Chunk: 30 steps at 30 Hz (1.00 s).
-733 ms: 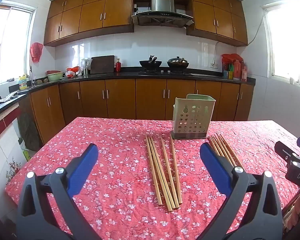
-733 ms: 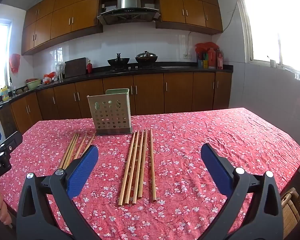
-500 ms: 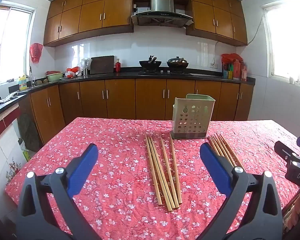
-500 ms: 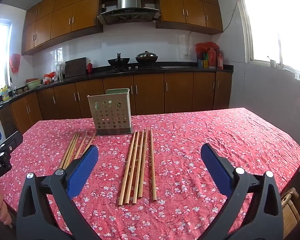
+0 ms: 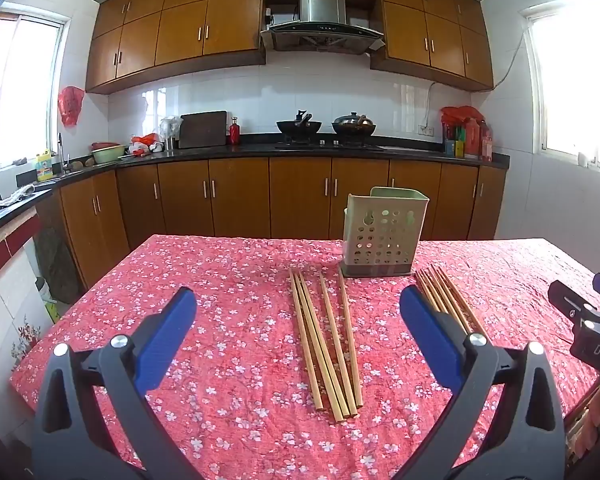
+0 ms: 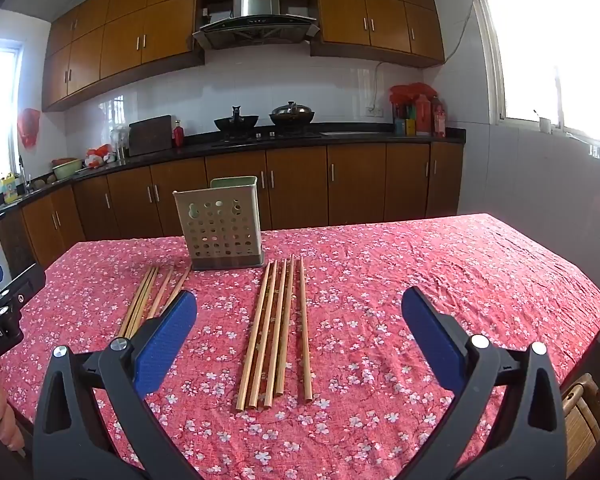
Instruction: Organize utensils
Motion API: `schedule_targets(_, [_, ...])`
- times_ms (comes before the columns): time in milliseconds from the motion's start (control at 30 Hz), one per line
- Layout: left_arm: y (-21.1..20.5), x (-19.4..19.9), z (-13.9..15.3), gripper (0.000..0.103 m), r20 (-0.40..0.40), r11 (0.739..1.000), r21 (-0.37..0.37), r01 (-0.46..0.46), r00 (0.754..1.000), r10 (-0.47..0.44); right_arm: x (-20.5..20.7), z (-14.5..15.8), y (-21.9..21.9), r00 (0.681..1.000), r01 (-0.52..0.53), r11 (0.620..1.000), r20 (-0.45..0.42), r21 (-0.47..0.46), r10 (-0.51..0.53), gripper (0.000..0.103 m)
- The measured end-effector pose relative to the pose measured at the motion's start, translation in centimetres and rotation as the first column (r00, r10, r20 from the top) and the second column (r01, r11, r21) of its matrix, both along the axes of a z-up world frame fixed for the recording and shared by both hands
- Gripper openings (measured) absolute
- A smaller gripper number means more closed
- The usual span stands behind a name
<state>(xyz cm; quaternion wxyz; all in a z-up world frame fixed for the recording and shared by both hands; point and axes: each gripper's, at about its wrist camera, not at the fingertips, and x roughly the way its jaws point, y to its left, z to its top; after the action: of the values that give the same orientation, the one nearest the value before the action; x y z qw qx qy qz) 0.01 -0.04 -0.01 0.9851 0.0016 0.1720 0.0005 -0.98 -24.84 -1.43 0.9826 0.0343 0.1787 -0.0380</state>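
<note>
Two bundles of chopsticks [image 5: 326, 338] [image 6: 276, 332] are lying lengthwise, pointing toward the holder [image 6: 219, 224], one ahead of each wide-open gripper [image 5: 298, 334] [image 6: 300, 336] (both empty, neither touching)

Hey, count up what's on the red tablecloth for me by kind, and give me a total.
Chopsticks: 10, with 5 in the left bunch and 5 in the right bunch
Utensil holder: 1
Total: 11
</note>
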Motion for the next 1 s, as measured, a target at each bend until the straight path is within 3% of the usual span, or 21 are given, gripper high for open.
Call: schedule_targets(1000, [-0.04,0.0,-0.01,0.099,-0.001,1.0,0.003,0.0,1.0,0.0,-0.02,0.0,-0.24,1.0,0.0,1.0,-0.002,0.005,0.0,0.101])
